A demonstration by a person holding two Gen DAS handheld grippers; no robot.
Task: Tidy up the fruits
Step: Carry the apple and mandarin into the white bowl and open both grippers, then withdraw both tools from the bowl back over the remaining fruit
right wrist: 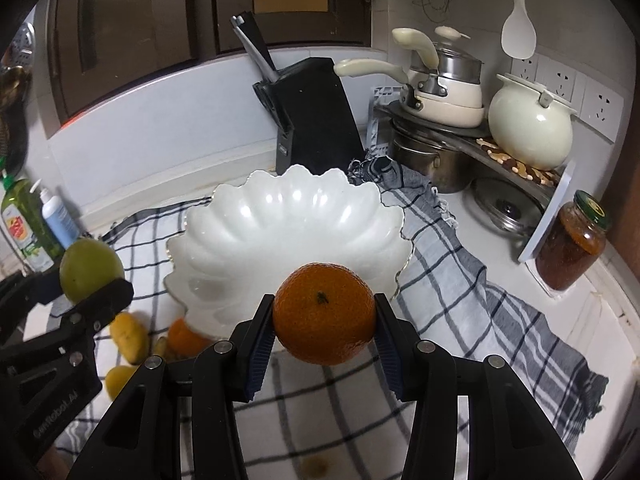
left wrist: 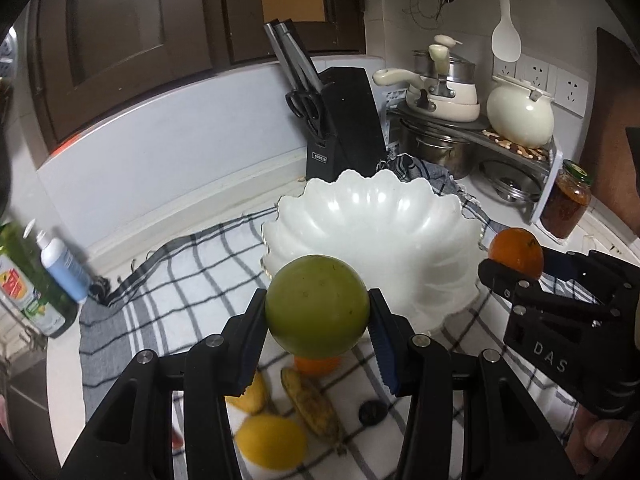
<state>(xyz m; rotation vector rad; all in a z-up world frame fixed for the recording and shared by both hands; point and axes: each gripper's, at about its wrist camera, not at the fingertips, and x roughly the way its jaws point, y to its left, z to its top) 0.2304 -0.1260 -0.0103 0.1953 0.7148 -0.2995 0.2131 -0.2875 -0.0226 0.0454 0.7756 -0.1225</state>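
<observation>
My left gripper [left wrist: 318, 312] is shut on a round green fruit [left wrist: 316, 306], held in the air just in front of the white scalloped bowl [left wrist: 440, 216]. My right gripper [right wrist: 324, 316] is shut on an orange [right wrist: 325, 312], also raised before the bowl [right wrist: 224, 220], which holds nothing. In the left wrist view the right gripper [left wrist: 514, 266] with its orange [left wrist: 516, 254] shows at the bowl's right rim. In the right wrist view the left gripper [right wrist: 94, 280] with the green fruit [right wrist: 90, 268] shows at the left. Another orange [left wrist: 316, 365], bananas [left wrist: 310, 404] and a lemon [left wrist: 270, 442] lie on the checked cloth [left wrist: 188, 276].
A black knife block [left wrist: 344, 120] stands behind the bowl. At the back right a steel rack [left wrist: 516, 148] carries cream pots and a kettle [left wrist: 520, 114]. A jar [left wrist: 566, 204] stands at the right, bottles [left wrist: 60, 264] at the left. A small dark disc [left wrist: 372, 412] lies on the cloth.
</observation>
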